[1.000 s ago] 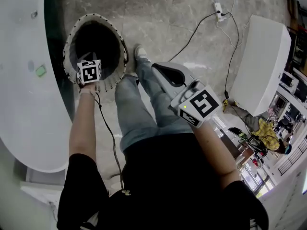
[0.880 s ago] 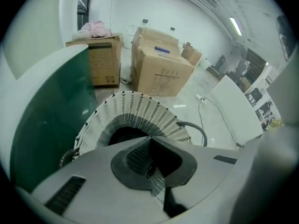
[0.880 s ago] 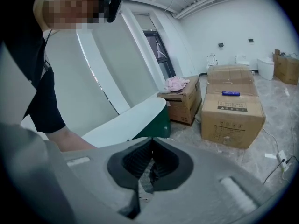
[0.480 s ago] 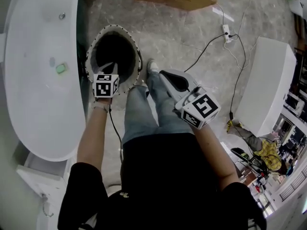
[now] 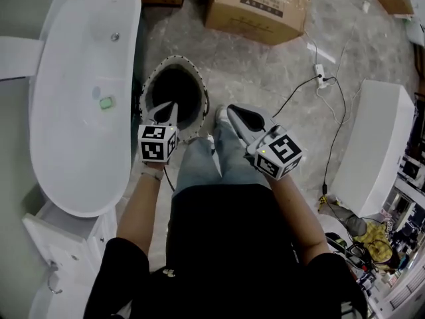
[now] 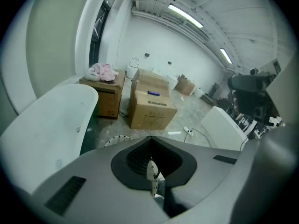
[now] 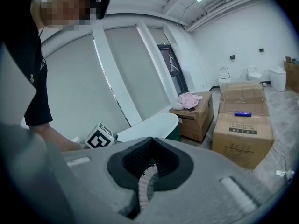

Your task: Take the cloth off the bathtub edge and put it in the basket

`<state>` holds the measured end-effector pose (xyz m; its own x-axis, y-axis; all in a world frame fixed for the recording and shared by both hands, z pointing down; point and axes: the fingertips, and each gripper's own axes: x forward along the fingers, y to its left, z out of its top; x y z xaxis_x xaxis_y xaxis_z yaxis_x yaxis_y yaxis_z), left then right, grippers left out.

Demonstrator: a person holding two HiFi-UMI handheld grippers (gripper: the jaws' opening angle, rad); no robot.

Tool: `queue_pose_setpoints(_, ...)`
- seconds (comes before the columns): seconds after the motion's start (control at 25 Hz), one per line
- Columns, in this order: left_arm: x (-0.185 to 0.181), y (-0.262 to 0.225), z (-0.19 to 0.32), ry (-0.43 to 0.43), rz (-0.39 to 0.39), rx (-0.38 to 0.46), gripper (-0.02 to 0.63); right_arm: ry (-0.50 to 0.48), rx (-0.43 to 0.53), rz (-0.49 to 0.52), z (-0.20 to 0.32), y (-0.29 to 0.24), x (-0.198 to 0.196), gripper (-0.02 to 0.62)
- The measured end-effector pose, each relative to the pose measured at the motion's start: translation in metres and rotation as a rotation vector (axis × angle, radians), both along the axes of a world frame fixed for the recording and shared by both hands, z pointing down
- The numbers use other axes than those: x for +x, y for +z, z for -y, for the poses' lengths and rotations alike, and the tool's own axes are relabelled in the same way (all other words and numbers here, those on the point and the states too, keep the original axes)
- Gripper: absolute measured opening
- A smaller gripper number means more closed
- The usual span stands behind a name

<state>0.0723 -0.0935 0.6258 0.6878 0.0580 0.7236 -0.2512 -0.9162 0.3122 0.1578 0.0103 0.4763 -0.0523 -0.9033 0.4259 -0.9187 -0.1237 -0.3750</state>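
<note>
**Both grippers shut, empty**

Showed left gripper jaws pressed together on nothing, over the basket. Right gripper, at its 3 o'clock, likewise closed and bare. Could not make out the cloth in the basket's dark hollow. Caught pink fabric atop a carton in gripper views only.
</note>
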Motion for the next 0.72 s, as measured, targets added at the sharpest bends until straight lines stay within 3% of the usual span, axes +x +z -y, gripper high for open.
queue_pose_setpoints(0.44,-0.001,-0.145,-0.012,-0.040,-0.163,0.108,0.014,-0.075,0.093,-0.021,0.002,-0.061,-0.004,-0.003)
queue_pose_setpoints(0.72,-0.020,-0.207,-0.017,-0.084,-0.218,0.185,0.014,-0.155,0.160,-0.031,0.009,-0.104,-0.016,-0.005)
